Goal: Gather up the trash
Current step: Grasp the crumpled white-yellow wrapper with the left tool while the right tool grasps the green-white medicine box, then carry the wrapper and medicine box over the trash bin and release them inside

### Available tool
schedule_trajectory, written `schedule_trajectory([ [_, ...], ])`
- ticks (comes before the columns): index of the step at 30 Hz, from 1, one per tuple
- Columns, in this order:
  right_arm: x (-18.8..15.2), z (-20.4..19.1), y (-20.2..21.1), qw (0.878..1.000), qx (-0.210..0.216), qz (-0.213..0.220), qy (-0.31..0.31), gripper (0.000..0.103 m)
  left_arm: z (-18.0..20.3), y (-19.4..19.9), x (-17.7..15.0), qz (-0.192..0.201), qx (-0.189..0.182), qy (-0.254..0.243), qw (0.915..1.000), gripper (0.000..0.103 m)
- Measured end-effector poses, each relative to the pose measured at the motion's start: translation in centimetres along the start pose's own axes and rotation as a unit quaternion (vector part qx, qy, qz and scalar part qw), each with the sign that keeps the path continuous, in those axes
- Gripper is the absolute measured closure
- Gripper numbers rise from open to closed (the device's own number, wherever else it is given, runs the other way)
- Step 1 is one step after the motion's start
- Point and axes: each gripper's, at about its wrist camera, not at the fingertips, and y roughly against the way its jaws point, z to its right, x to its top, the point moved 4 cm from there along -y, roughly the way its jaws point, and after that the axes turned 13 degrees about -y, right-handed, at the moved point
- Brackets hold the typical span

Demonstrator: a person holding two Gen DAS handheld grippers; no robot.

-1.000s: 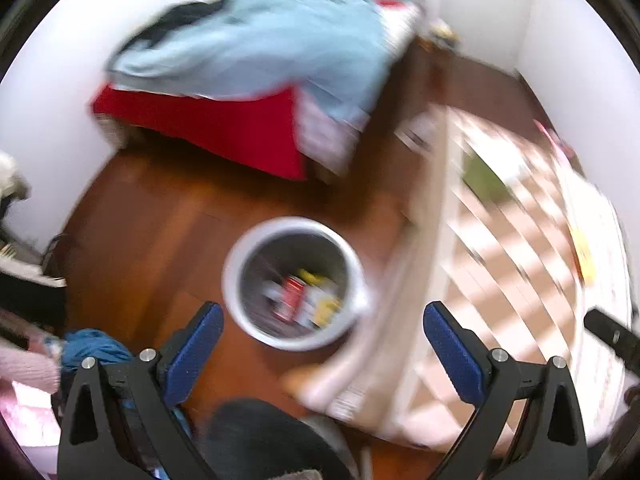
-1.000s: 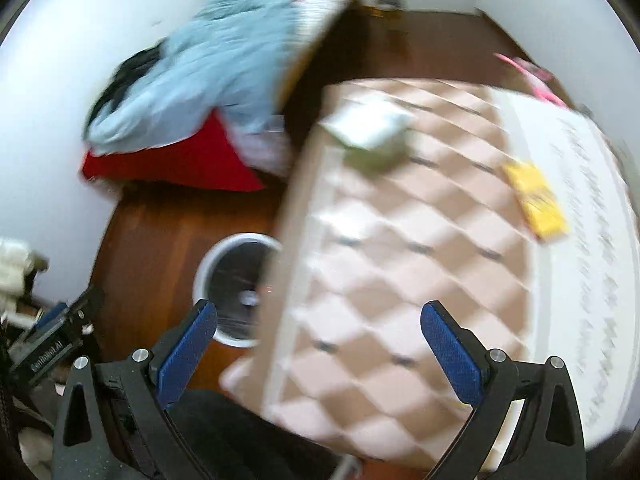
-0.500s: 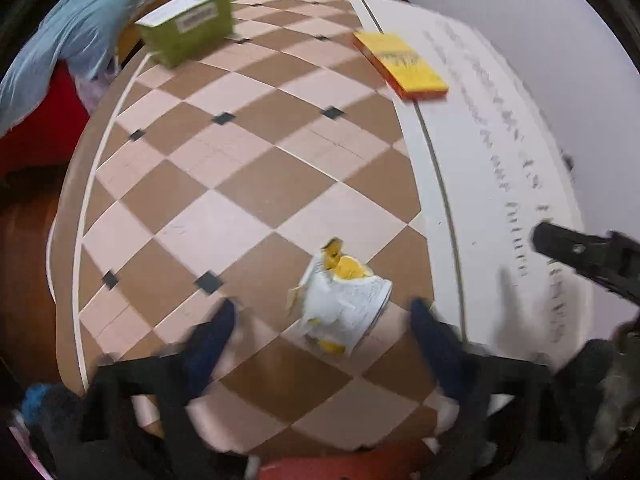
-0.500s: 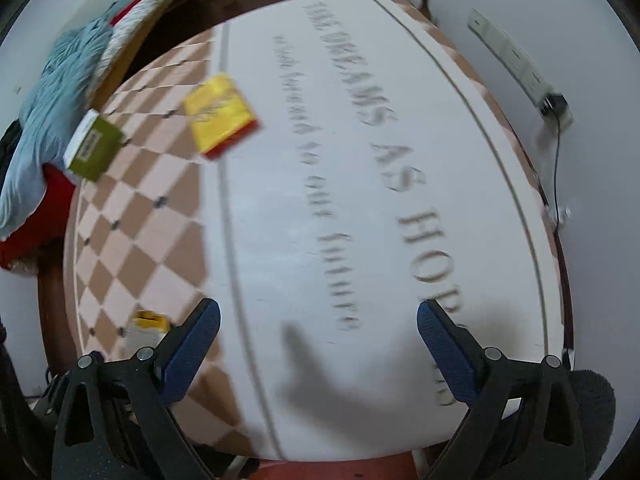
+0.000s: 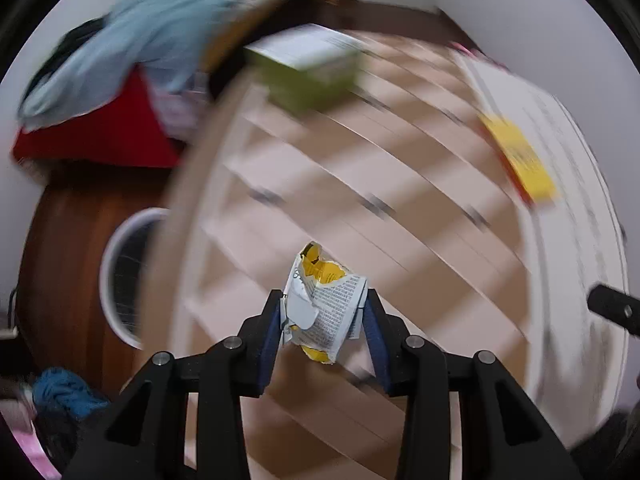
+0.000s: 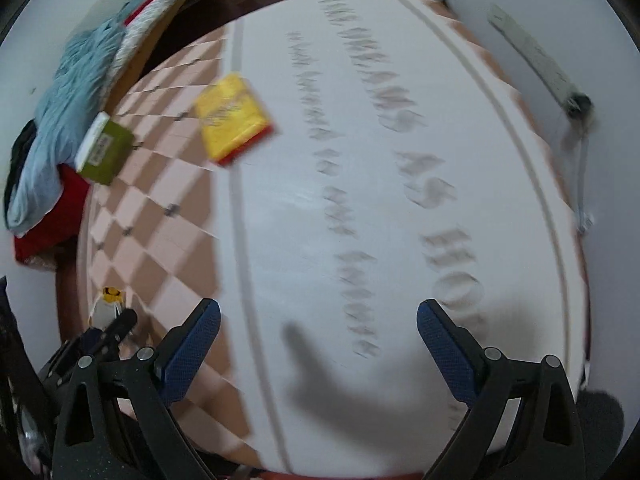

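Note:
My left gripper [image 5: 323, 312] is shut on a crumpled white and yellow wrapper [image 5: 324, 308] and holds it above the checkered tabletop [image 5: 400, 208]. A white trash bin [image 5: 124, 276] stands on the wooden floor left of the table, partly hidden by the table edge. The wrapper [image 6: 107, 307] and left gripper show small at the lower left in the right wrist view. My right gripper [image 6: 318, 344] is open and empty over the white lettered part of the table [image 6: 360, 200].
A green and white box [image 5: 308, 68] and a flat yellow packet [image 5: 520, 160] lie on the table; both show in the right wrist view, box [image 6: 105, 148], packet [image 6: 232, 116]. A bed with a blue blanket [image 5: 132, 48] stands behind. A power strip [image 6: 536, 64] hangs on the right wall.
My left gripper swung from over the bin to the table, closed on the wrapper and lifted it. The right gripper moved over the lettered part of the table and stayed open.

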Motion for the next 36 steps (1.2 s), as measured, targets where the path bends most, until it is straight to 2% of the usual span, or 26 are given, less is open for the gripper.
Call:
schedule_trajectory([
  [5,2.5,-9.5,-1.0,0.996,0.008,-0.004,0.088,0.003,-7.3,-0.8,2.2,0.013,0.034,0.082,0.996,0.067],
  [9,5.1,-19.0,-3.5,0.984,-0.004,-0.007,0.181,0.003,-11.1,-1.9,3.1,0.012,0.043,0.117,0.9921,0.067],
  [15,7.6,-29.7,-7.7,0.958,-0.032,-0.006,0.285,0.003,-14.6,-3.3,4.3,0.009,0.051,0.141,0.9887,0.067],
  [18,8.2,-33.0,-9.8,0.946,-0.053,-0.009,0.32,0.002,-15.1,-3.6,4.8,0.008,0.051,0.145,0.9881,0.067],
  [20,8.4,-34.5,-11.0,0.942,-0.057,-0.018,0.329,0.0,-15.4,-3.8,5.1,0.008,0.05,0.146,0.988,0.067],
  [23,8.2,-35.3,-12.8,0.931,-0.09,-0.017,0.353,0.0,-15.8,-4.2,5.3,0.006,0.048,0.145,0.9882,0.067],
  [26,7.8,-34.7,-13.7,0.932,-0.09,-0.017,0.351,0.002,-16.0,-4.0,5.1,0.007,0.041,0.147,0.9883,0.067],
  [27,7.7,-34.2,-13.5,0.934,-0.084,-0.015,0.347,0.007,-16.0,-3.8,5.1,0.008,0.039,0.145,0.9886,0.067],
  [30,7.5,-31.4,-12.0,0.947,-0.064,-0.013,0.313,0.007,-15.7,-2.7,4.7,0.017,0.027,0.135,0.9903,0.067],
  [32,6.8,-28.2,-10.0,0.958,-0.057,-0.007,0.281,0.007,-15.0,-1.8,4.2,0.021,0.016,0.131,0.9911,0.067],
  [34,5.4,-24.6,-8.4,0.963,-0.063,-0.001,0.261,0.007,-13.6,-0.7,3.6,0.025,-0.004,0.115,0.993,0.067],
  [36,3.5,-20.5,-6.9,0.972,-0.064,-0.012,0.225,0.007,-11.9,0.1,2.9,0.025,-0.023,0.099,0.9946,0.067],
])
